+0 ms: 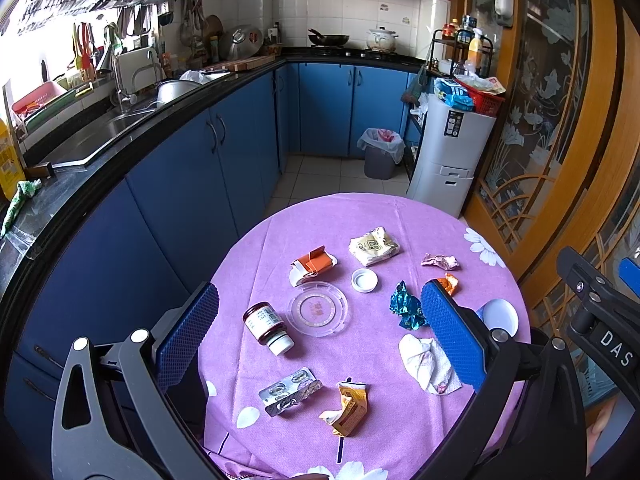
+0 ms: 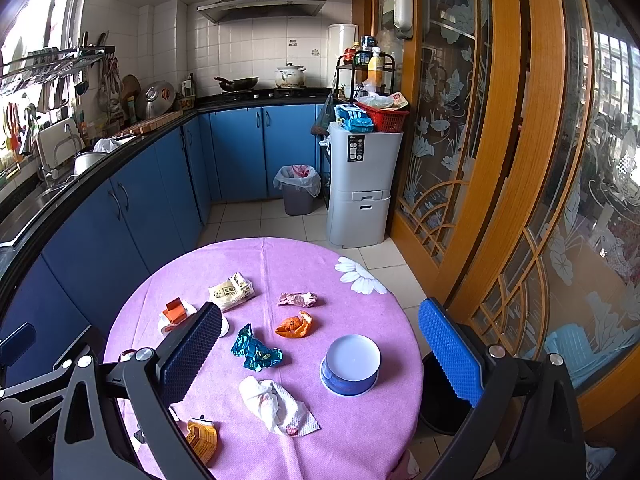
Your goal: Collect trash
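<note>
Purple tablecloth (image 1: pixel 360 360), blue kitchen cabinets (image 1: pixel 180 184)

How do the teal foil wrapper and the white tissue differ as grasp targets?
The teal foil wrapper is shiny and crumpled into a compact, spiky wad; the white tissue is matte, soft and spread out flatter. The wrapper looks smaller than the tissue. The wrapper lies farther from the right gripper; the tissue lies nearer. Both rest loose on the purple tablecloth, side by side without clearly touching, ungrasped.
</note>
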A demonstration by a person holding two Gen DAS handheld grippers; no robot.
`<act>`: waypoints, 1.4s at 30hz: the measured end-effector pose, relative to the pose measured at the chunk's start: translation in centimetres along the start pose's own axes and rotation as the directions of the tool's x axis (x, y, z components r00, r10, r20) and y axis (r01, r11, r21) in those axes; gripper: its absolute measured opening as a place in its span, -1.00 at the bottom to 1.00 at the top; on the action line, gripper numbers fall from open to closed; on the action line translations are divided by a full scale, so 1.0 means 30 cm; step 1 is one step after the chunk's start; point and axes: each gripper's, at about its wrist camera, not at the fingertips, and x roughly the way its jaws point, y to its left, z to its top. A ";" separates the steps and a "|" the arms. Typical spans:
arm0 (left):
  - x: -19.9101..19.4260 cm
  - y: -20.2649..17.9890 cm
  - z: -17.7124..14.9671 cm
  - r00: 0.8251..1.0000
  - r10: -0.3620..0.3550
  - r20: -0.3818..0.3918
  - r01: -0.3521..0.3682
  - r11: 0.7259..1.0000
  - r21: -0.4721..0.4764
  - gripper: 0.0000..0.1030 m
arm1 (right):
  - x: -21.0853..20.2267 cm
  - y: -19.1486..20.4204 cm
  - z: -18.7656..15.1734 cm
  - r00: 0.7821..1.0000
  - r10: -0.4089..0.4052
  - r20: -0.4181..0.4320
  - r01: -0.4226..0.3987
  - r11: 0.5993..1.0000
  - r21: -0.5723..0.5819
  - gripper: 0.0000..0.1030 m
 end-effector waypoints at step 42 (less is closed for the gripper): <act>0.010 -0.010 -0.015 1.000 -0.004 -0.003 0.004 1.000 0.000 0.94 | -0.007 -0.006 0.009 1.000 0.001 -0.004 -0.001 1.000 0.001 0.87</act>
